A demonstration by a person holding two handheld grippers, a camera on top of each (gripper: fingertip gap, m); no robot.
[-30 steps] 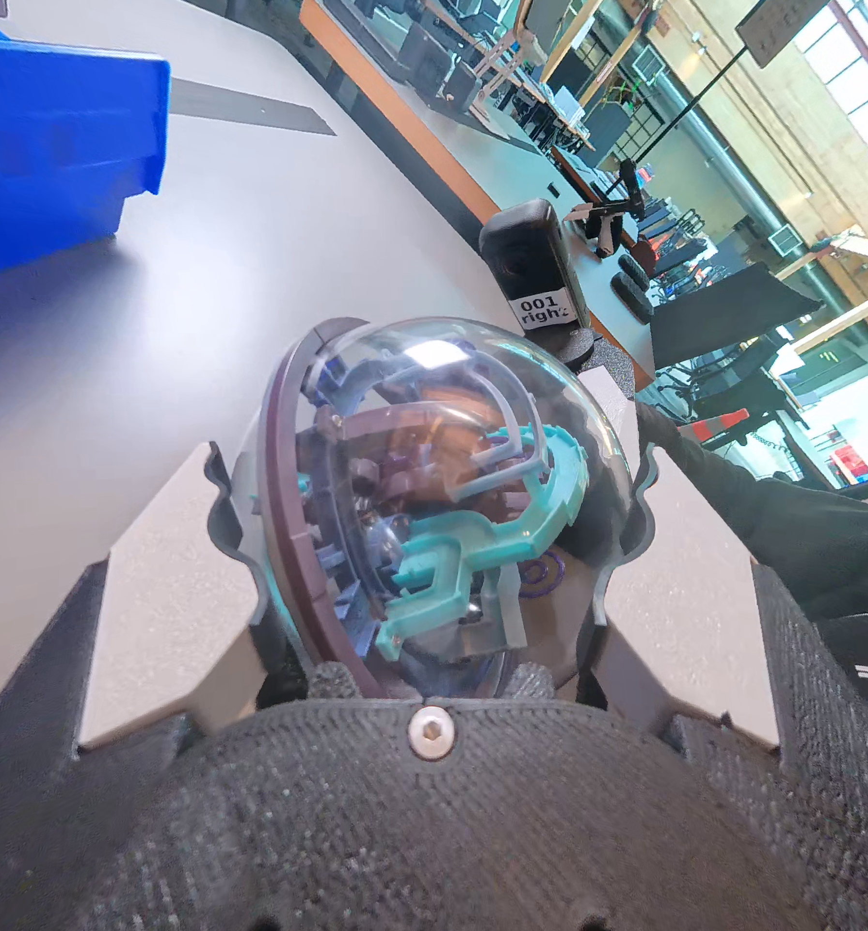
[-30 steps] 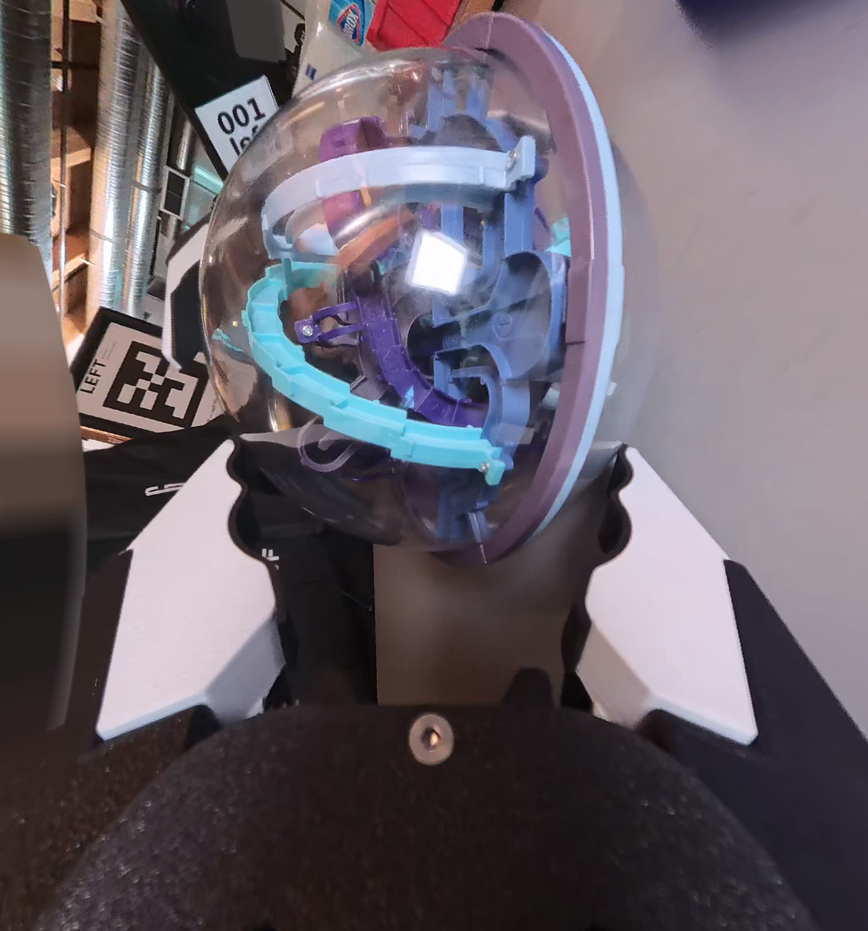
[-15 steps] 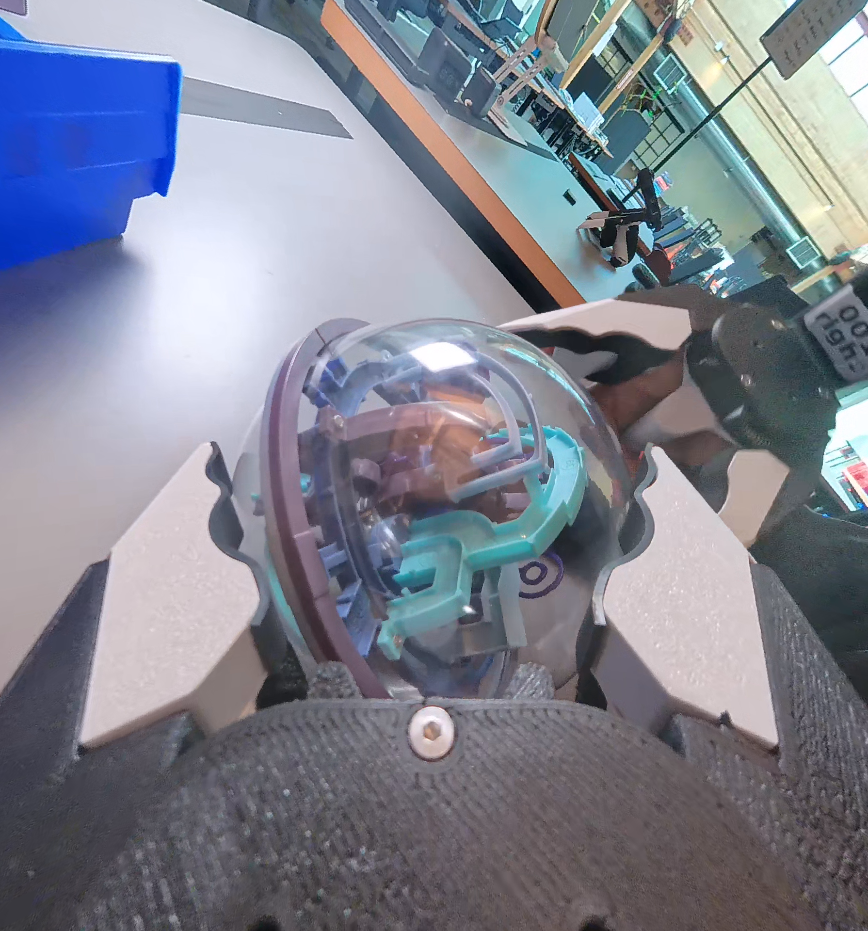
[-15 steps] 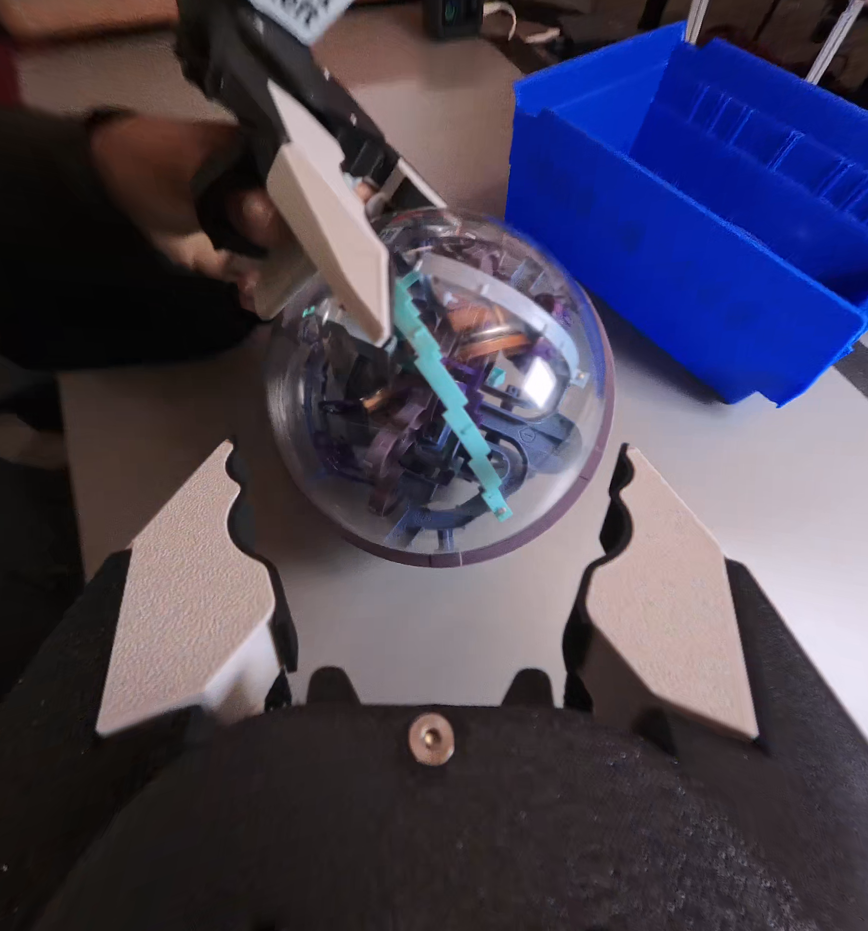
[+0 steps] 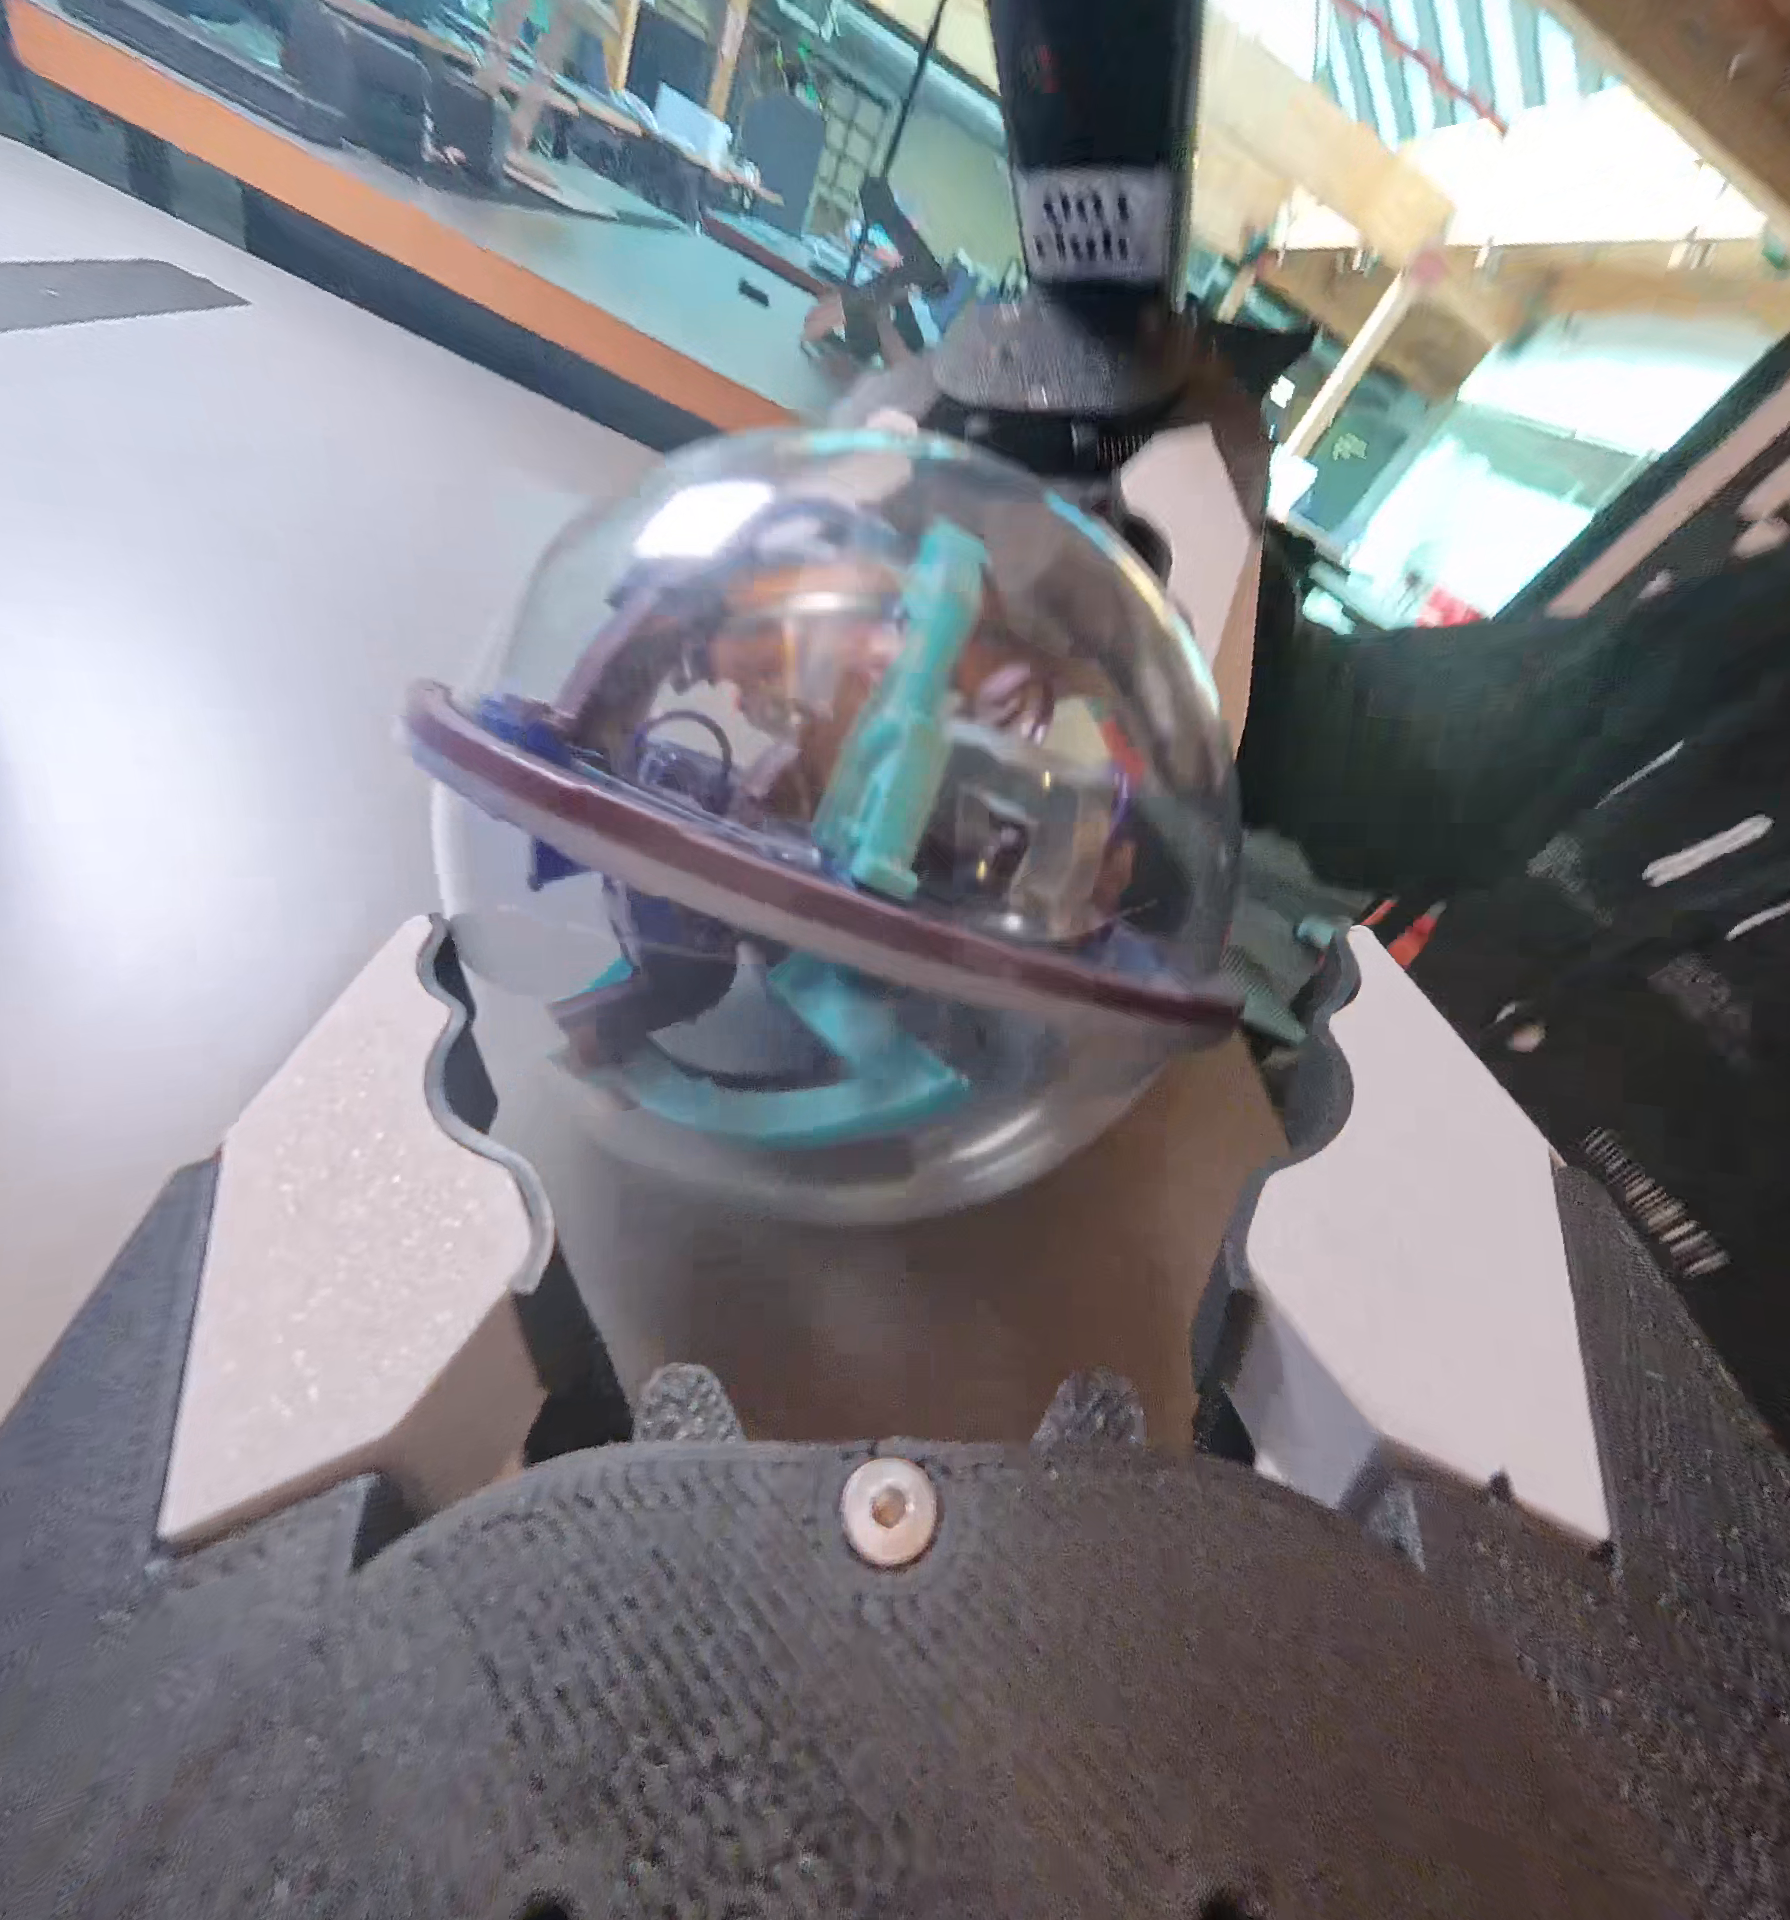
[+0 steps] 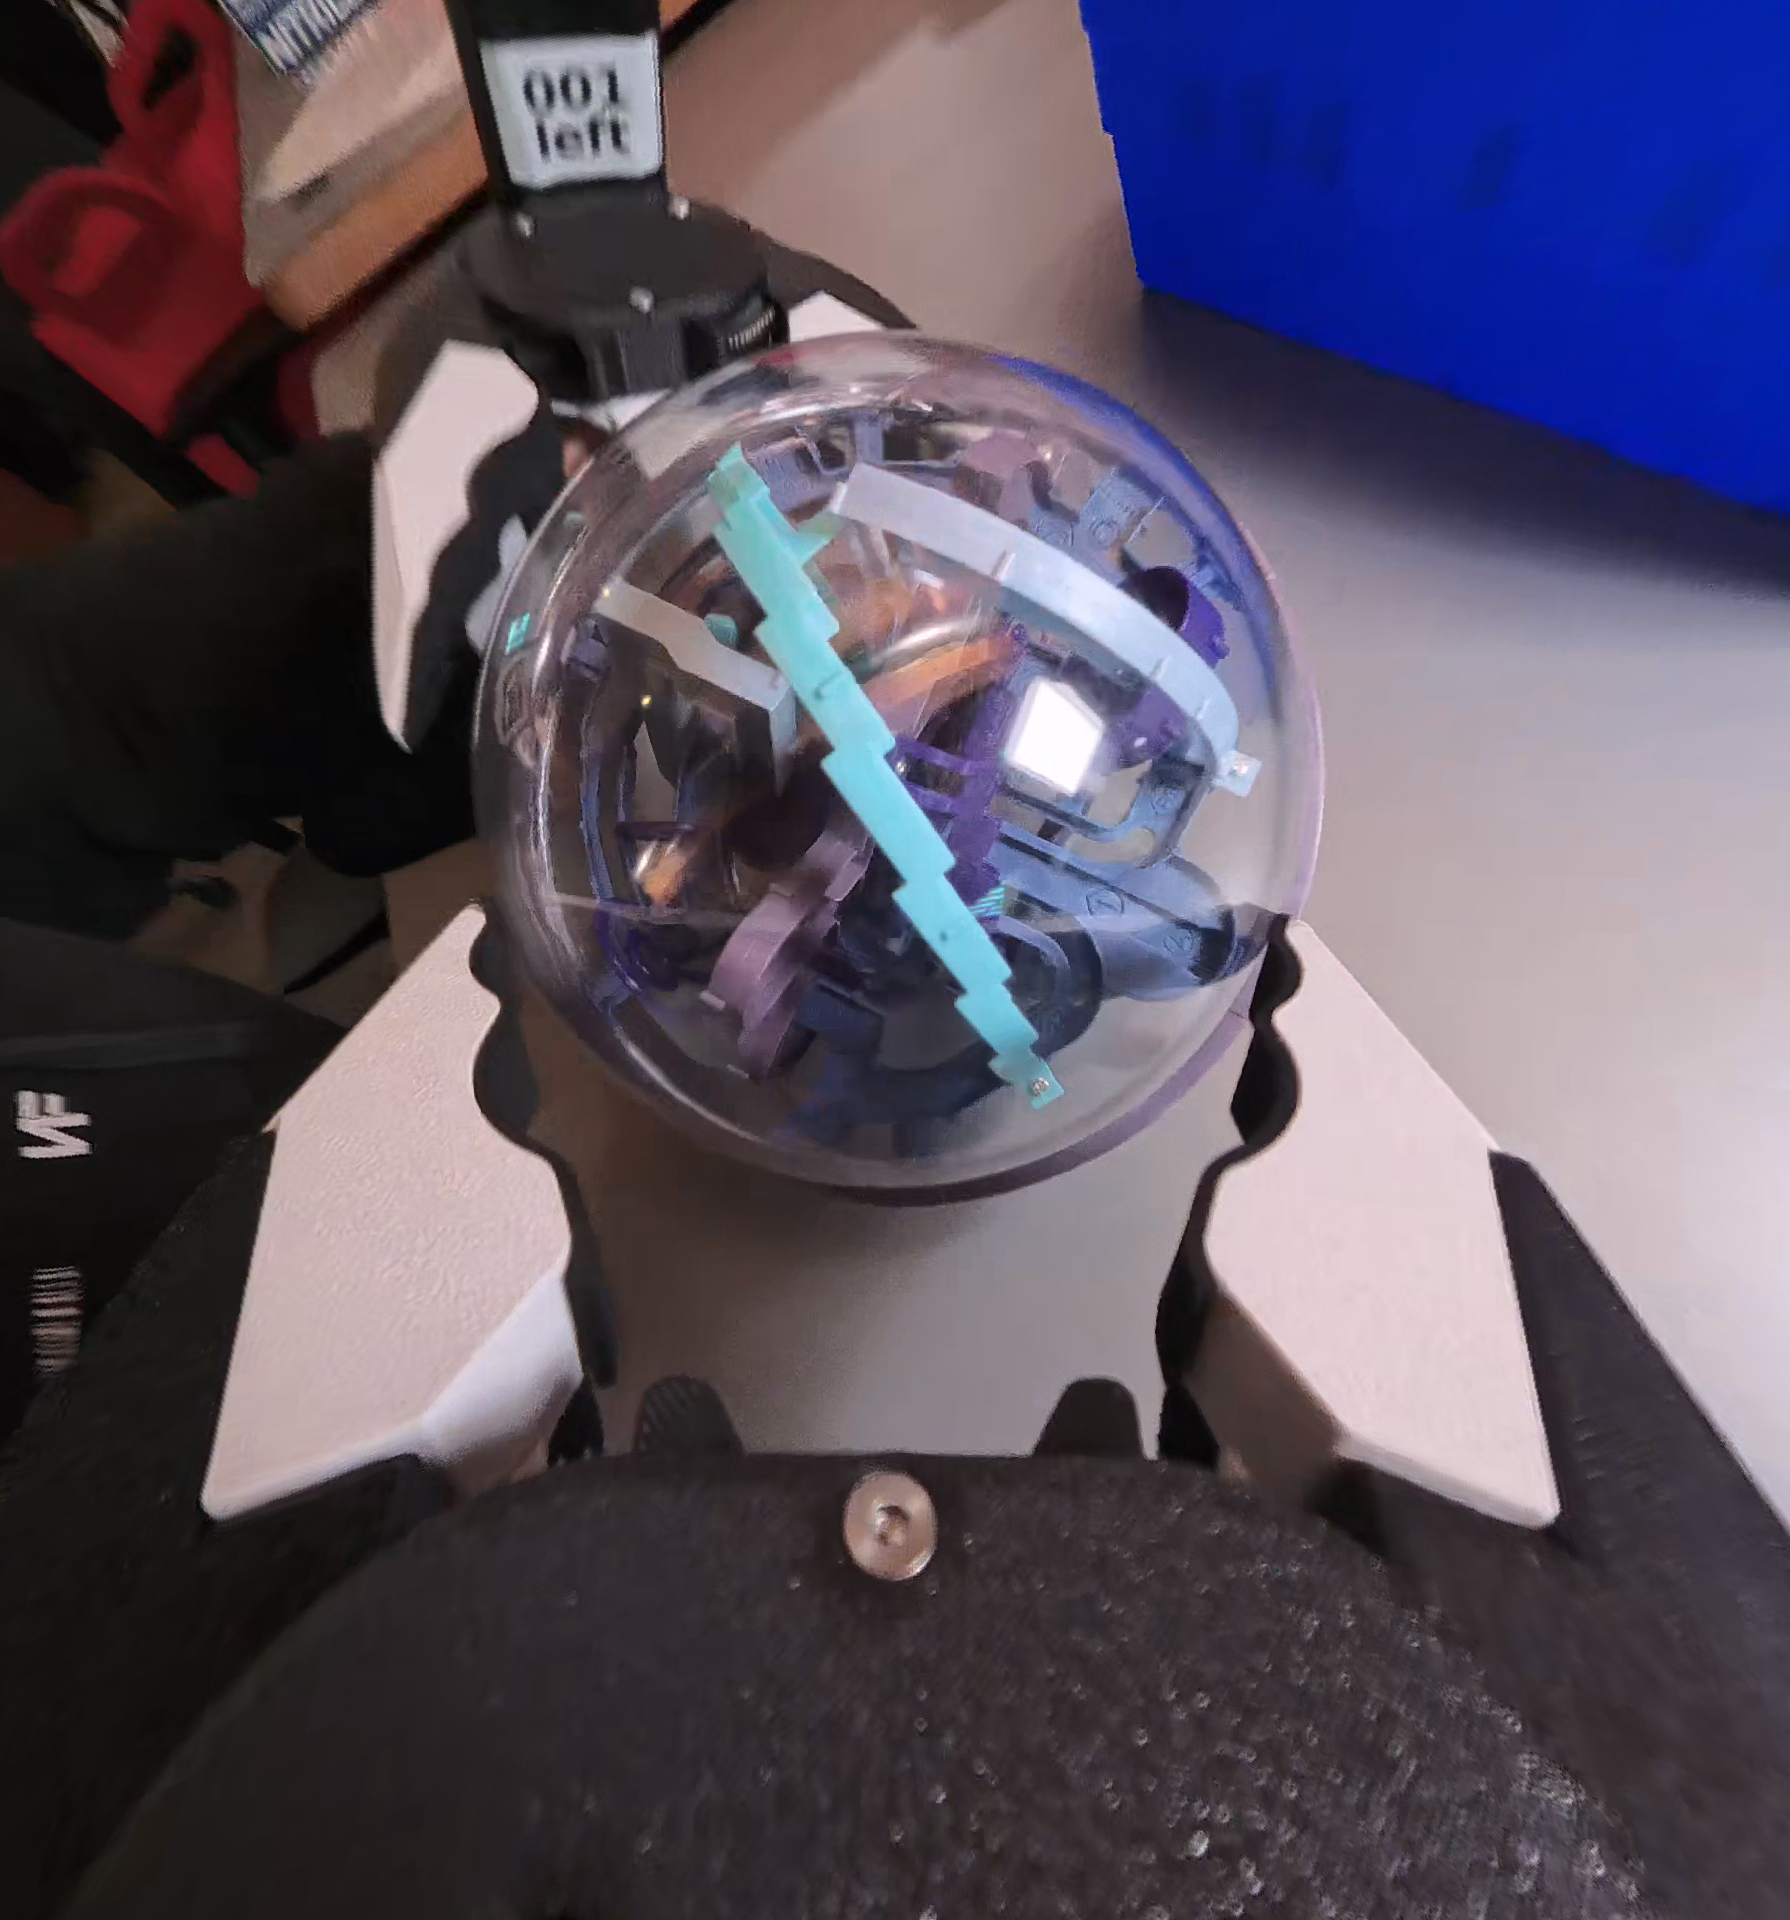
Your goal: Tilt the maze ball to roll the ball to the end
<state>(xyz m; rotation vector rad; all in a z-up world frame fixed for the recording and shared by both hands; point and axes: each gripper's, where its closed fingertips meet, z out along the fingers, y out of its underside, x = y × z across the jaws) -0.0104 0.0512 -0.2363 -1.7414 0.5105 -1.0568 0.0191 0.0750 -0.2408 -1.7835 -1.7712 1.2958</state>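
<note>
The clear maze ball (image 6: 896,769) is being held up over the grey table (image 6: 1556,831), caught between both grippers, and the tilting step looks to be under way, with the ball's dark purple seam (image 5: 818,883) sitting at a slant. The right gripper (image 6: 875,940) is reaching around the near side with its fingers spread wide, and the two pale fingertips (image 6: 1317,966) appear to be pressing on the sphere's flanks. The left gripper (image 5: 886,940) is doing much the same from the opposite side, its fingers wide apart and the ball's lower half lying between the tips; the picture is too blurred to say for sure whether both are pressing. A blue bin (image 6: 1493,229) is standing on the table behind. The small ball inside cannot be made out among the teal, purple and grey tracks, so how far along the run is cannot be judged. The next move likely calls for slow, small rotations with both grippers turning together, keeping even pressure so the smooth shell does not slip. There is a white label with writing on the far gripper's post (image 6: 569,109), and white lettering on the person's dark sleeve (image 6: 49,1132).
</note>
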